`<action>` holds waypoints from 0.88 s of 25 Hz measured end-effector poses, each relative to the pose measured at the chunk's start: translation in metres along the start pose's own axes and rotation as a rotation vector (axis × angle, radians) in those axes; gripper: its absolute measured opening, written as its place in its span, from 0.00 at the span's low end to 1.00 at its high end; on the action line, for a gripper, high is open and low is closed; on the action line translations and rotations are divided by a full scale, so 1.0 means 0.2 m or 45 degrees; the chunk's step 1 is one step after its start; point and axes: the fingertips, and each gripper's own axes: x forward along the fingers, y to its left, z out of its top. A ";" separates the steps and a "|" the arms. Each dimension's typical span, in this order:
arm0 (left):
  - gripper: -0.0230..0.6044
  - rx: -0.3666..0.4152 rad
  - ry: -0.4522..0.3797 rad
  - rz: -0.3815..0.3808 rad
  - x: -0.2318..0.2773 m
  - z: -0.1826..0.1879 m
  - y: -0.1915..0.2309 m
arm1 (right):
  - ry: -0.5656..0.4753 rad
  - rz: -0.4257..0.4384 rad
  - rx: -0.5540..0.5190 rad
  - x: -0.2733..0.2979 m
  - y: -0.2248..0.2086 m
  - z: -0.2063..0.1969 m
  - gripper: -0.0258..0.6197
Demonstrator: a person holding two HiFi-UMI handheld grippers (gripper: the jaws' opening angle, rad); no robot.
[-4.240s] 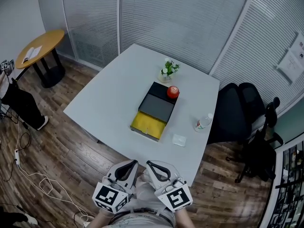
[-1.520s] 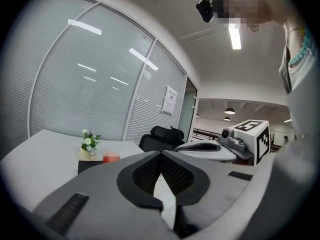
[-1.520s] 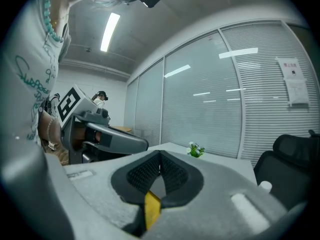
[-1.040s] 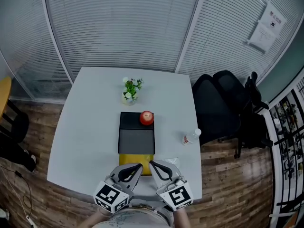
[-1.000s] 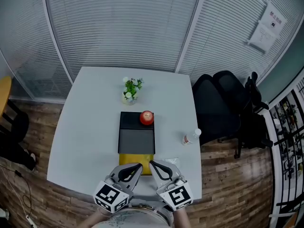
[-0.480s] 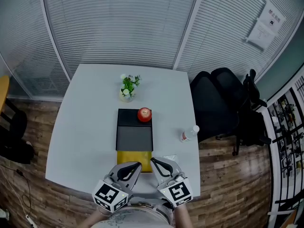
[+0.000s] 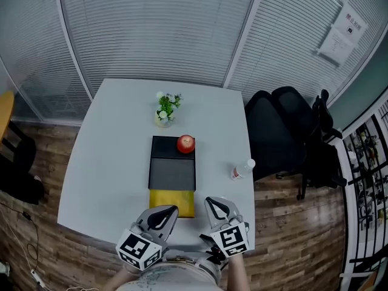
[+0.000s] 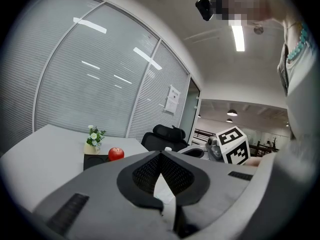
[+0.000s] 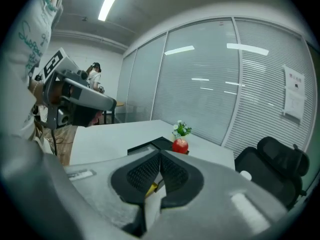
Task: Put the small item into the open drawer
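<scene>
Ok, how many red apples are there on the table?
1. The red apple sits on the black box's far right corner, in front of the flower pot. The left claw covers a bit of the yellow drawer, so I can't check there.

Yellow drawer [image 7: 172, 203] pulled open, lying level; small item seemingly hidden from view.

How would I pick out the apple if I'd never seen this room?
Start at the white table by the blinds; a flat black box lies at its middle. The apple sits on the box's far right corner, near the little flower pot: the only round, red thing there.
</scene>
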 end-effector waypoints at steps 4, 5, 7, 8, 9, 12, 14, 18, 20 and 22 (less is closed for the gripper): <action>0.03 -0.009 0.004 0.020 -0.03 -0.02 0.00 | 0.123 -0.045 -0.061 -0.02 -0.05 -0.12 0.05; 0.03 -0.011 0.004 0.026 -0.03 -0.02 0.00 | 0.152 -0.053 -0.076 -0.02 -0.06 -0.15 0.05; 0.03 -0.013 0.003 0.037 -0.04 -0.02 0.01 | 0.192 -0.062 -0.090 -0.03 -0.08 -0.20 0.05; 0.03 -0.014 0.002 0.043 -0.05 -0.02 0.01 | 0.207 -0.065 -0.090 -0.04 -0.09 -0.22 0.05; 0.03 -0.014 0.001 0.048 -0.05 -0.02 0.01 | 0.221 -0.066 -0.088 -0.04 -0.10 -0.24 0.05; 0.03 -0.017 0.002 0.063 -0.06 -0.03 0.01 | 0.272 -0.065 -0.102 -0.04 -0.12 -0.30 0.05; 0.03 -0.019 0.000 0.075 -0.07 -0.03 0.01 | 0.315 -0.062 -0.125 -0.04 -0.13 -0.35 0.05; 0.03 -0.019 0.003 0.100 -0.10 -0.03 0.02 | 0.417 -0.067 -0.183 -0.04 -0.15 -0.46 0.05; 0.03 -0.020 0.005 0.109 -0.10 -0.04 0.02 | 0.460 -0.062 -0.220 -0.03 -0.15 -0.50 0.05; 0.03 -0.021 0.007 0.113 -0.11 -0.04 0.02 | 0.498 -0.043 -0.246 -0.02 -0.15 -0.55 0.05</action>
